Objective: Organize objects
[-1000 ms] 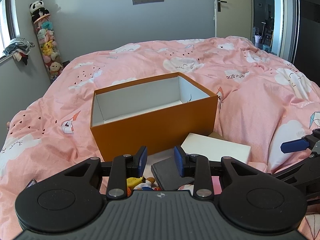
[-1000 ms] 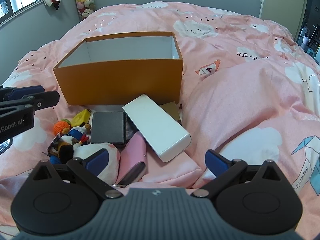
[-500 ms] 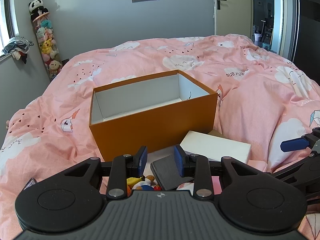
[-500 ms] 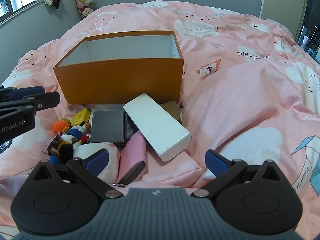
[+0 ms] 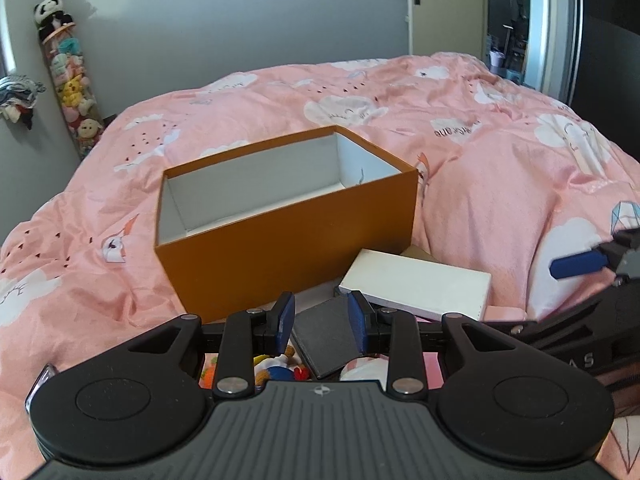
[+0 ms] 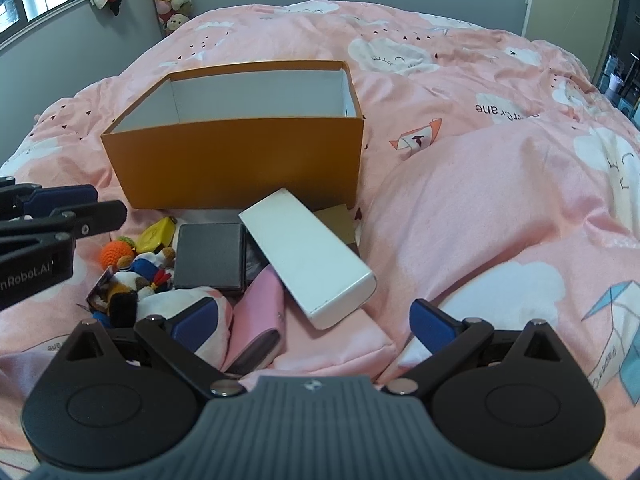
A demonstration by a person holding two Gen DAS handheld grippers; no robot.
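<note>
An open orange box (image 5: 288, 232) (image 6: 240, 152) with a white, empty inside stands on the pink bed. In front of it lies a pile: a long white box (image 6: 308, 256) (image 5: 416, 284), a dark grey wallet (image 6: 210, 256) (image 5: 326, 334), a pink case (image 6: 258, 320), small plush toys (image 6: 132, 272) and a yellow toy (image 6: 154, 234). My left gripper (image 5: 320, 320) hovers above the pile, jaws narrowly open and empty. My right gripper (image 6: 312, 324) is wide open and empty, low over the pink case.
The pink duvet (image 6: 480, 208) bulges in a high fold right of the pile. A tube of plush toys (image 5: 74, 80) stands at the far wall. A brown card (image 6: 336, 218) lies under the white box.
The left gripper has risen and tipped slightly, so the orange box and pile sit lower in its view. The right gripper has hardly moved.
</note>
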